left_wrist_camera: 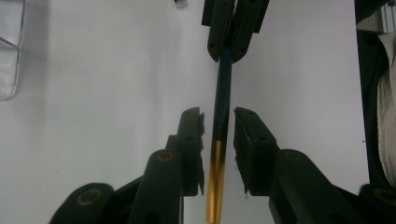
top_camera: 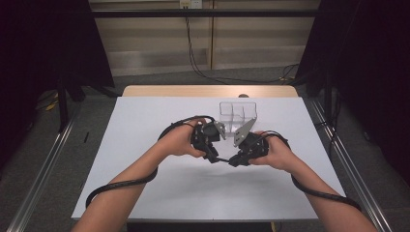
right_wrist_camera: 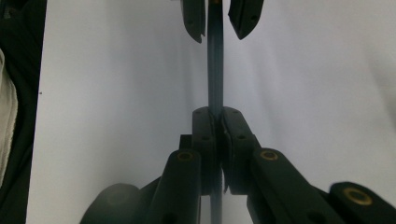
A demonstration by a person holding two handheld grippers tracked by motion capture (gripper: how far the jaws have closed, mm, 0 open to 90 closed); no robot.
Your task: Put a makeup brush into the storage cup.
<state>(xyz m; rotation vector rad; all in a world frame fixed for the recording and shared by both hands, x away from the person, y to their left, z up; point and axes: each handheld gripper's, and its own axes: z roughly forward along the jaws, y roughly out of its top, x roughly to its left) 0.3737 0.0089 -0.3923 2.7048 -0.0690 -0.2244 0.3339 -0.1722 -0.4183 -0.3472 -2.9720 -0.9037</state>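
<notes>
A thin dark blue pen point(left_wrist_camera: 223, 93) with a gold end hangs level just above the white table top point(top_camera: 145, 145), between my two grippers, which face each other. My right gripper point(right_wrist_camera: 216, 112) is shut on the blue shaft of the pen point(right_wrist_camera: 215, 70). My left gripper point(left_wrist_camera: 219, 114) is open, its jaws on either side of the pen near the gold end, with a small gap on each side. In the high view the left gripper point(top_camera: 212, 157) and the right gripper point(top_camera: 233, 162) nearly meet tip to tip at the table's middle.
A clear plastic box with compartments point(top_camera: 237, 116) stands just behind the grippers, and its edge point(left_wrist_camera: 9, 46) shows in the left gripper view. Black cables trail from both grippers along the forearms. Dark curtains and metal rails flank the table.
</notes>
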